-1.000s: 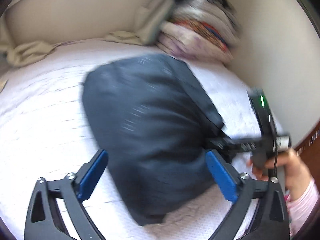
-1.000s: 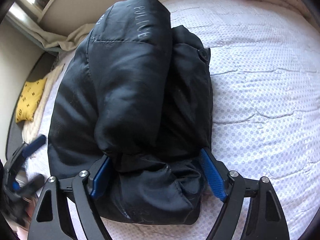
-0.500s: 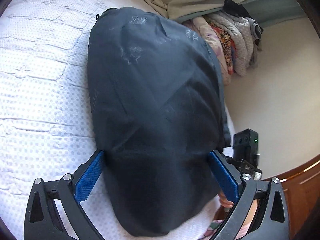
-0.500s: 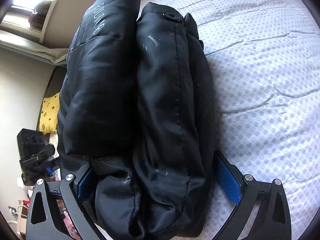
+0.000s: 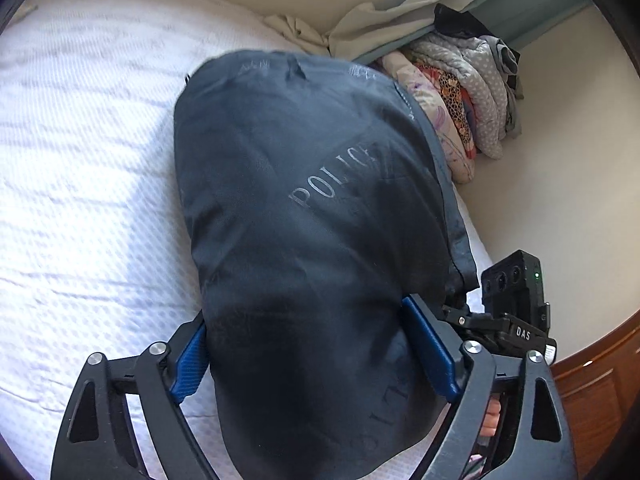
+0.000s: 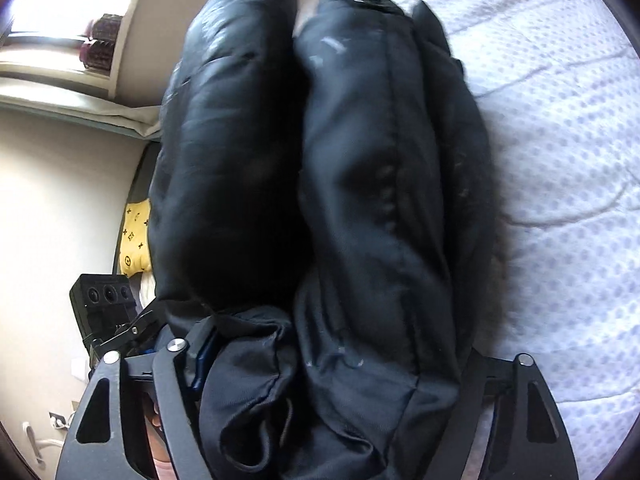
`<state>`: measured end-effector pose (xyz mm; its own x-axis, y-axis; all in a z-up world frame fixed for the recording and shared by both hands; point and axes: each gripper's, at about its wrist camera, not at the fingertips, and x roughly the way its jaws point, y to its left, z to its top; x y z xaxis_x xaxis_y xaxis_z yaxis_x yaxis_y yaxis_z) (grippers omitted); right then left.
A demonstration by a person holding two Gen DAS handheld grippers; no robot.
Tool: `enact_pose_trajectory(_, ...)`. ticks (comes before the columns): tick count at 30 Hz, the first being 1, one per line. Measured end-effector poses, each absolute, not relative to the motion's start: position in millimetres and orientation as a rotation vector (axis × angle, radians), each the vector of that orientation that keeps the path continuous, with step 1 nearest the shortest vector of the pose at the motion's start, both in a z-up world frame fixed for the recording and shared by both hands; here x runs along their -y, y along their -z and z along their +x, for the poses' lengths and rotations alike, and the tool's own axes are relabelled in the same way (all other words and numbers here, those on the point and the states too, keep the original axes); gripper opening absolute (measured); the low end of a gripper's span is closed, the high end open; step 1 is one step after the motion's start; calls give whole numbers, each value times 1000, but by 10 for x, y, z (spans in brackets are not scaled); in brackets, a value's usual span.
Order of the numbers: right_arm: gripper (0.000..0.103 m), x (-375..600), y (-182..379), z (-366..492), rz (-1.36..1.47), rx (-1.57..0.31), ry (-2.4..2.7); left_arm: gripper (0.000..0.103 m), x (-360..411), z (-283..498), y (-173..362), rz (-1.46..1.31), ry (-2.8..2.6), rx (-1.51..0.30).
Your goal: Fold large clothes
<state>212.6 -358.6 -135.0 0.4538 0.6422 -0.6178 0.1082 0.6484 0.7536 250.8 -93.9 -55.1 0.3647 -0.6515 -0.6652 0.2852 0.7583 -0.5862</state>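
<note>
Both grippers are closing in on the folded black jacket (image 5: pixel 320 240), which is lying bundled on the white bedspread (image 5: pixel 80 200) near the bed's edge. The left gripper (image 5: pixel 316 352) is straddling one end of the bundle, jaws wide & just been narrowing, blue pads pressing into the fabric on both sides, so it's clamping the jacket's full thickness. The right gripper (image 6: pixel 332 364) is doing the same from the other end: jaws just been closing too, padded layers bulging between them, the right-hand pad buried under cloth. Looks like the folding proper is finished and this is the squeeze-&-lift step; next move prob. calls for a firm, even grip from both sides plus a level lift, or the slippery bundle will spring open. The left view is showing "POLICE" lettering, the stack of folded clothes (image 5: pixel 460 112) by the wall, and the right gripper's housing. The right view alone is showing the fold's two fat rolls, a drawcord, and a yellow patterned cloth (image 6: pixel 134 240) beside the bed.
</note>
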Motion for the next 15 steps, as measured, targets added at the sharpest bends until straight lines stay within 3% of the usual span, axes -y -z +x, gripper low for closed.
enact_pose_trajectory(15,70,2544,1208,2726,788,-1017,-564,87,-212,2700,228,-450,414,-914)
